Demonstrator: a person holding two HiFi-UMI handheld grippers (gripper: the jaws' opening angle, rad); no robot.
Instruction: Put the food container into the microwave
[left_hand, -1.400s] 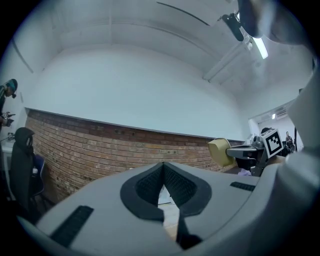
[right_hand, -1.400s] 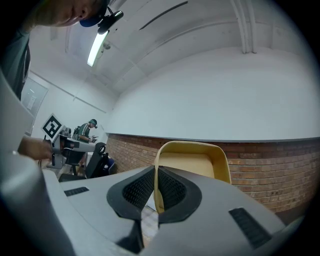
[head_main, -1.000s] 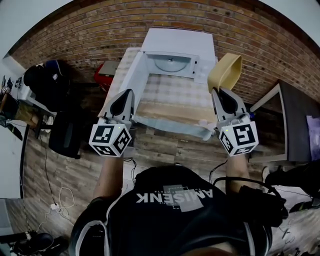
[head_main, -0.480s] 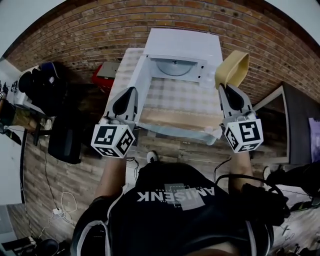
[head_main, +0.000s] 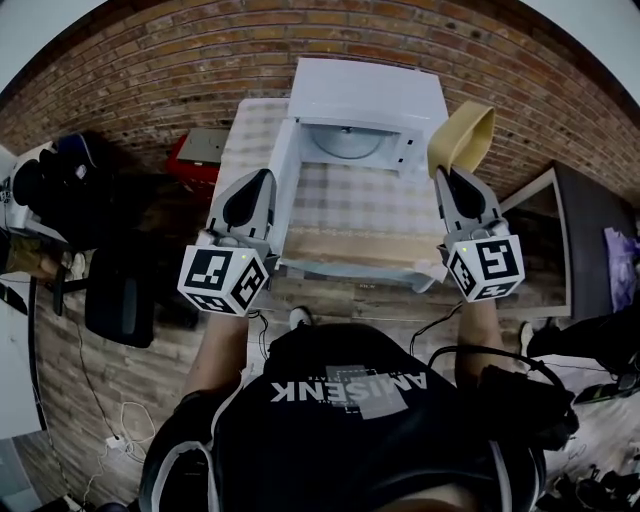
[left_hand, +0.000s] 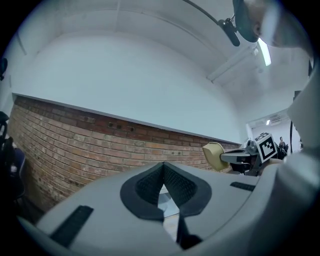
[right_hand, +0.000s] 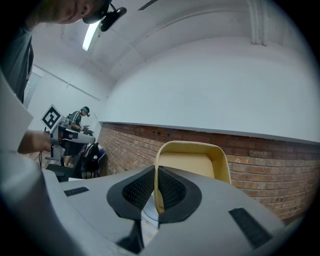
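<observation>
A yellow food container (head_main: 462, 140) hangs tilted in the air at the right of the microwave, its rim pinched by my right gripper (head_main: 449, 176). In the right gripper view the container (right_hand: 192, 165) stands up between the shut pads (right_hand: 170, 189). The white microwave (head_main: 362, 105) sits at the back of the table with its door (head_main: 276, 180) swung open to the left, showing the glass turntable (head_main: 350, 143). My left gripper (head_main: 254, 182) hovers by the door, shut with nothing in it; its black pads (left_hand: 175, 184) meet.
A checked cloth covers the table (head_main: 350, 205) in front of the microwave. A brick wall (head_main: 150, 70) runs behind. A red box (head_main: 192, 150) and dark bags lie at the left, a dark desk (head_main: 595, 250) at the right. Another person shows far off in the right gripper view.
The view has shifted a little nearer the table and microwave. Both grippers hold about the same stance, the right one still carrying the container.
</observation>
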